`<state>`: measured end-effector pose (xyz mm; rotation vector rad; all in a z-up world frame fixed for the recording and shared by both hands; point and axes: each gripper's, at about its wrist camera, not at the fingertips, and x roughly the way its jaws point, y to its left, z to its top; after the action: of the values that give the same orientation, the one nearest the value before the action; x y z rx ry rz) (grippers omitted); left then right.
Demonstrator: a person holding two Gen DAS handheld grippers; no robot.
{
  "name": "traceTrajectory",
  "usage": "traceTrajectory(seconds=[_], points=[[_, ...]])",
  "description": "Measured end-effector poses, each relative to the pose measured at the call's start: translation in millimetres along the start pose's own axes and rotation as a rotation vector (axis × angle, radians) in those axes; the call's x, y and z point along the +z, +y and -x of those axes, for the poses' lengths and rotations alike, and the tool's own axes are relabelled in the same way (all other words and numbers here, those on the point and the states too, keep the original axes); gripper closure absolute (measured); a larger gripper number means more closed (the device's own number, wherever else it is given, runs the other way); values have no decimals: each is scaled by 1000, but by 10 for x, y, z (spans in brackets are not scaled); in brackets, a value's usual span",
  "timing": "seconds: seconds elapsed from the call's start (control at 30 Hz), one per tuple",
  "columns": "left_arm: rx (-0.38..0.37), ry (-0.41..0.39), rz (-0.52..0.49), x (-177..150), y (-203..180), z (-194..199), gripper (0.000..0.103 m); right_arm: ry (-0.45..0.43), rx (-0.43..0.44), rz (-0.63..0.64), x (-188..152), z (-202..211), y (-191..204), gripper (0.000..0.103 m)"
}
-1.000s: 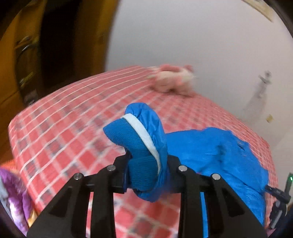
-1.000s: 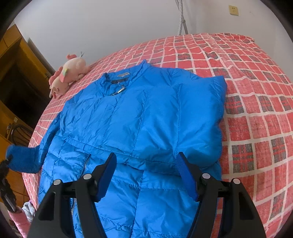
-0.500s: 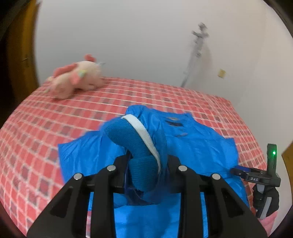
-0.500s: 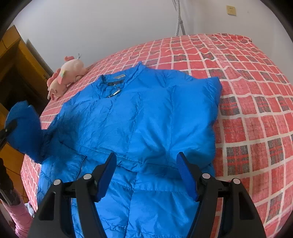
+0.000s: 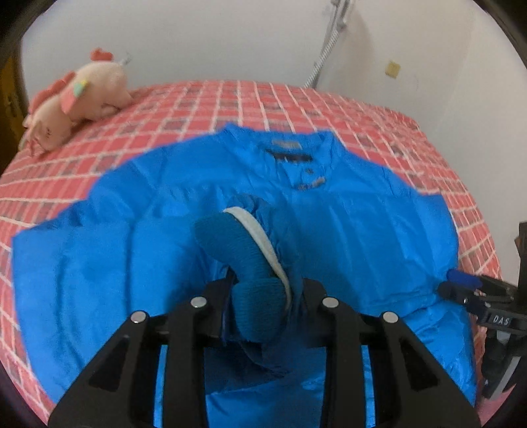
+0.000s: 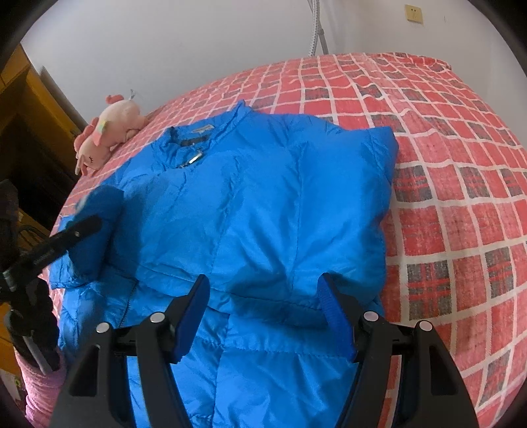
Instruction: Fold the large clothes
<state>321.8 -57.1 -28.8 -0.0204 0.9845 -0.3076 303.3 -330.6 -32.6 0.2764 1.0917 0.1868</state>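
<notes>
We counted one blue jacket (image 6: 263,210) on one bed (image 6: 461,184), and one pink plush toy (image 6: 108,138) beside it. There were two hand-held grippers: the left hand-held gripper (image 5: 263,296) and the right hand-held gripper (image 6: 266,309). We saw one knitted cuff (image 5: 243,260) on the jacket, one wall socket (image 6: 414,13) and one metal hose (image 5: 329,42).

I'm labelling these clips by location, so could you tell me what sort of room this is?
Most likely a bedroom at home. A bed with a red checked cover fills both views, a pink plush toy lies near the wall, and a blue padded jacket is spread out on the cover.
</notes>
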Motion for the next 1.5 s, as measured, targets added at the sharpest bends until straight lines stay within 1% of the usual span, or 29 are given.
traceTrajectory(seconds=[0.07, 0.13, 0.17, 0.2, 0.23, 0.27, 0.3, 0.33, 0.43, 0.47, 0.53, 0.57, 0.6, 0.63, 0.7, 0.73, 0.77, 0.83, 0.9, 1.0, 1.07, 1.2, 1.23, 1.27, 1.33, 1.37, 1.43, 1.5], points=[[-30, 7, -20, -25, -25, -4, 63, 1, -7, 7, -7, -24, 8, 35], [-56, 1, -52, -52, -94, 74, 51, 1, -8, 11, -9, -33, 6, 35], [-103, -10, -59, -71, -105, 184, 44, 1, -6, 11, -10, -32, 1, 35], [-127, -21, -58, -74, -118, 253, 41, 1, -3, 10, -9, -31, -5, 35], [-155, -44, -55, -87, -94, 382, 40, 1, 1, 8, -8, -28, -11, 35], [-160, -59, -53, -91, -80, 449, 38, 1, 3, 8, -5, -29, -16, 35], [-151, -83, -44, -101, -12, 546, 38, 1, 6, 6, -6, -28, -20, 35], [-126, -99, -31, -107, 75, 607, 38, 0, 8, 5, -5, -26, -23, 35], [-6, -103, -9, -126, 321, 589, 38, -3, 8, 6, -2, -17, -19, 35], [46, -76, -6, -152, 420, 491, 38, -3, 7, 7, -2, -16, -17, 35], [80, 1, 0, -184, 537, 247, 38, -5, 3, 11, 1, -13, -9, 35], [82, 52, 2, -230, 601, 41, 38, -6, -1, 14, 2, -8, 2, 35], [80, 66, -2, -261, 626, -79, 37, -8, -3, 22, 0, 7, 24, 35], [80, 54, -7, -280, 620, -111, 37, -12, -1, 30, 1, 27, 53, 35], [76, 38, -22, -270, 581, -72, 38, -17, 36, 48, 9, 99, 160, 35], [59, 32, -15, -264, 595, -26, 38, -18, 51, 58, 15, 124, 208, 32], [25, 11, 12, -243, 629, 78, 38, -19, 69, 78, 37, 152, 303, 28], [2, -32, 48, -213, 700, 257, 38, -7, 85, 106, 80, 149, 479, 15], [26, -83, 67, -206, 771, 428, 37, 40, 126, 133, 150, 63, 696, 14], [57, -138, 111, -162, 899, 603, 37, 116, 192, 163, 254, -148, 1010, 13], [67, -160, 144, -167, 992, 681, 37, 162, 219, 168, 328, -349, 1191, 12], [87, -179, 176, -187, 1118, 731, 37, 253, 277, 153, 403, -749, 1441, 12], [93, -182, 178, -194, 1140, 730, 37, 261, 269, 162, 406, -817, 1503, 14], [96, -184, 182, -191, 1167, 720, 37, 246, 231, 183, 413, -871, 1572, 18], [89, -186, 192, -193, 1213, 724, 37, 206, 172, 221, 409, -896, 1636, 54], [82, -189, 197, -192, 1239, 741, 37, 192, 188, 213, 423, -877, 1616, 61], [76, -200, 201, -195, 1266, 772, 37, 177, 251, 180, 444, -801, 1528, 82], [74, -218, 200, -197, 1268, 817, 37, 152, 249, 167, 455, -698, 1449, 86]])
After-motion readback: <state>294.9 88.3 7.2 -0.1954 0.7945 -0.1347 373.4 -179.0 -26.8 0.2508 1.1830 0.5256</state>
